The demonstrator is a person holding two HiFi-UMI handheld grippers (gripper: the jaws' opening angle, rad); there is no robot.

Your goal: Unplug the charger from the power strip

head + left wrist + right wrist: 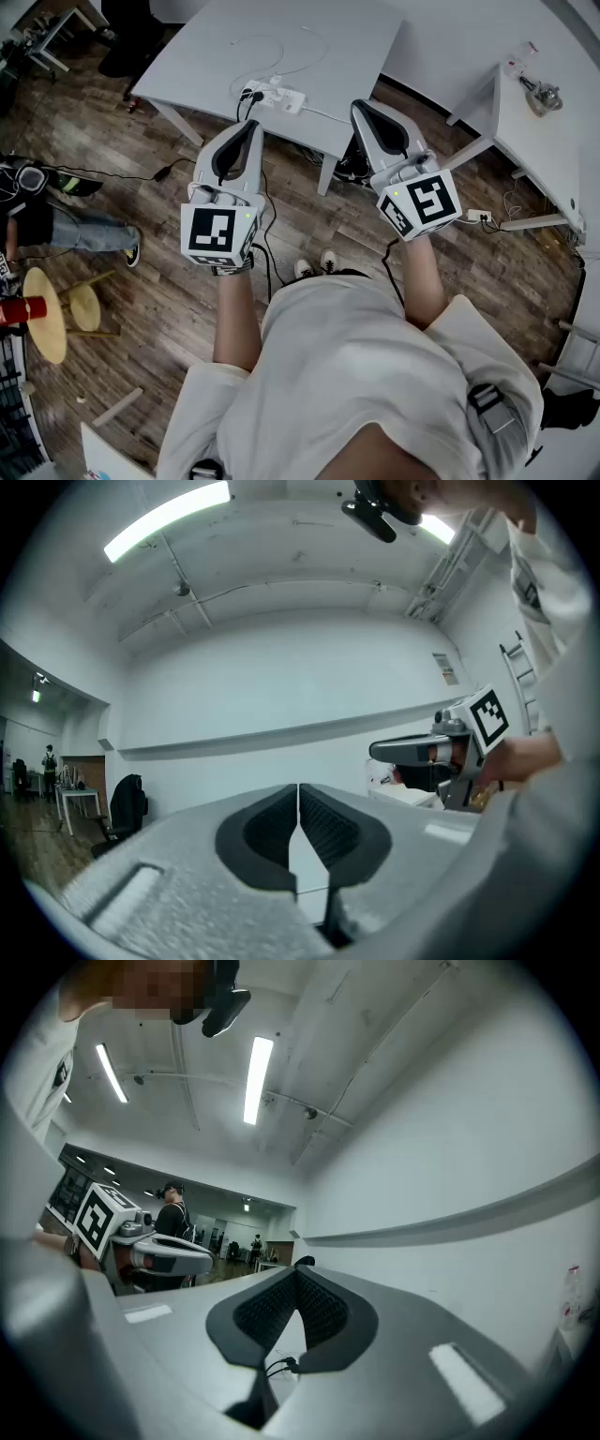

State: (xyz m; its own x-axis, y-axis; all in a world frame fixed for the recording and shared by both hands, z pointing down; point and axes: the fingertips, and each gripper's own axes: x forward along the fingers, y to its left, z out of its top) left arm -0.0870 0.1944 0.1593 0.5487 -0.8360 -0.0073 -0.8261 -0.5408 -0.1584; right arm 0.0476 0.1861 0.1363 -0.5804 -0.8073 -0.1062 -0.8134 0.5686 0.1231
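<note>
A white power strip [279, 97] lies near the front edge of a grey table [347, 47]. A black charger [251, 94] is plugged into its left end, and a thin white cable loops behind it. I hold both grippers up in front of me, level, short of the table. The left gripper [250, 126] is shut and empty, its tip just below the charger in the head view. The right gripper [360, 105] is shut and empty too, to the right of the strip. Both gripper views face the wall and ceiling, with shut jaws [298, 787] [298, 1271].
Black cables trail over the wooden floor under the table's front edge [267, 253]. A white desk [539, 150] stands at the right. At the left are a round wooden stool [47, 323] with a red can and a seated person [56, 225].
</note>
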